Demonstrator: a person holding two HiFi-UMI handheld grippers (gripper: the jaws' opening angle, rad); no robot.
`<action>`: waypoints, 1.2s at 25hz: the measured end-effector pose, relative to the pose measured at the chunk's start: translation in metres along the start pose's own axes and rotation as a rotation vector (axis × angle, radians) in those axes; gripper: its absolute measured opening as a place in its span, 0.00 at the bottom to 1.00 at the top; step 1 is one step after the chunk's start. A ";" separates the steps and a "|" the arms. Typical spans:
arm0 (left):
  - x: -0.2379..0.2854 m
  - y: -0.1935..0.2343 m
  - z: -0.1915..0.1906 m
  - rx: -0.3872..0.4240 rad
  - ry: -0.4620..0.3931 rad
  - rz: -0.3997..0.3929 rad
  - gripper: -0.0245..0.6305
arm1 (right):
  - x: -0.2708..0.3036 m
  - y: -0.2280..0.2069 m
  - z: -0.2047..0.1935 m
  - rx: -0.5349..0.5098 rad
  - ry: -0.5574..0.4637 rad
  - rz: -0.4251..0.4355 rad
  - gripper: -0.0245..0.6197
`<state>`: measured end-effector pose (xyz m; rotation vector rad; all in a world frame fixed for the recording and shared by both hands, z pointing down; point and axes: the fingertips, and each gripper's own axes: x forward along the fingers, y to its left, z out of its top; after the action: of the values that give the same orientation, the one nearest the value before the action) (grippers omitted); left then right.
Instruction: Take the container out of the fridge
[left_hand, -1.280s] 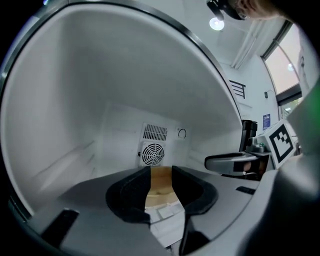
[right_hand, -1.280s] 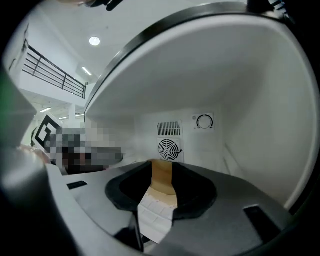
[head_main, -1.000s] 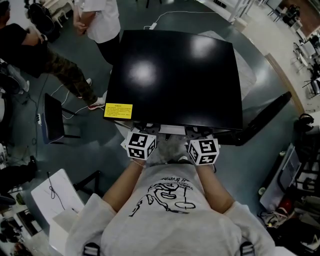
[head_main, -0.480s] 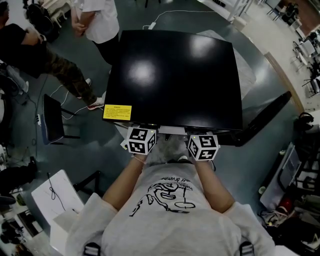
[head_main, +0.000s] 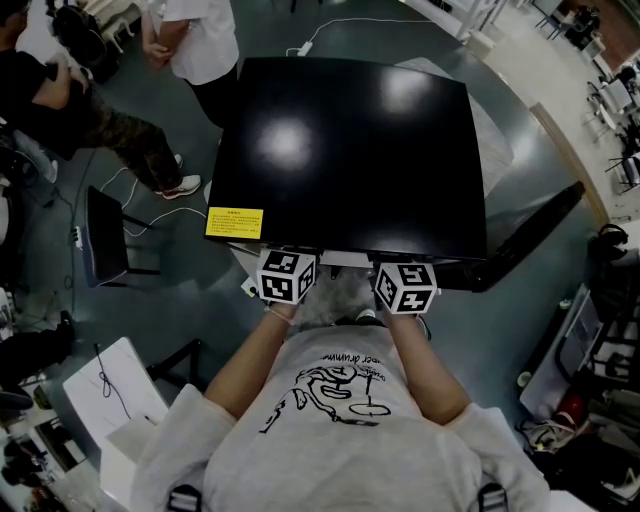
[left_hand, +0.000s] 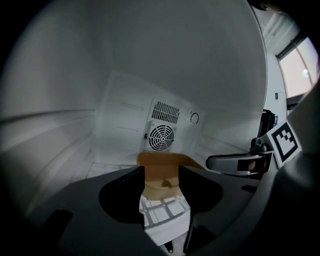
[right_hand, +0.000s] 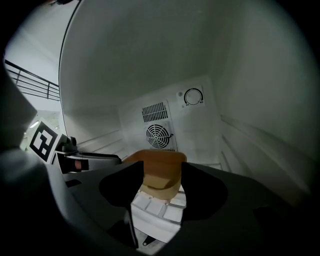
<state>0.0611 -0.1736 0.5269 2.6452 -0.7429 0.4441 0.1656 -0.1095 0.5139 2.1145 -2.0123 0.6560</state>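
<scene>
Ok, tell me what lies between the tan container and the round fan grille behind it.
Nothing; in the right gripper view only the bare white fridge interior separates the tan rounded container from the round white fan grille.

My left gripper (left_hand: 161, 172) is opening its black jaws, and between them I see the tan, open-topped plastic container (left_hand: 162, 161) on the white grid shelf (left_hand: 165, 210). The round fan grille (left_hand: 161, 136) sits behind.
</scene>
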 end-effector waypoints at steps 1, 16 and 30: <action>0.001 0.000 0.000 0.002 0.005 0.000 0.37 | 0.001 0.000 -0.001 0.003 0.003 0.001 0.40; 0.009 -0.004 -0.003 0.011 0.022 -0.022 0.35 | 0.012 0.008 -0.012 0.008 0.039 0.044 0.40; 0.008 -0.005 -0.001 0.013 0.020 -0.018 0.35 | 0.008 0.004 -0.006 0.024 0.010 0.020 0.40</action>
<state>0.0701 -0.1724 0.5296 2.6539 -0.7116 0.4713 0.1602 -0.1150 0.5215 2.1026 -2.0335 0.6965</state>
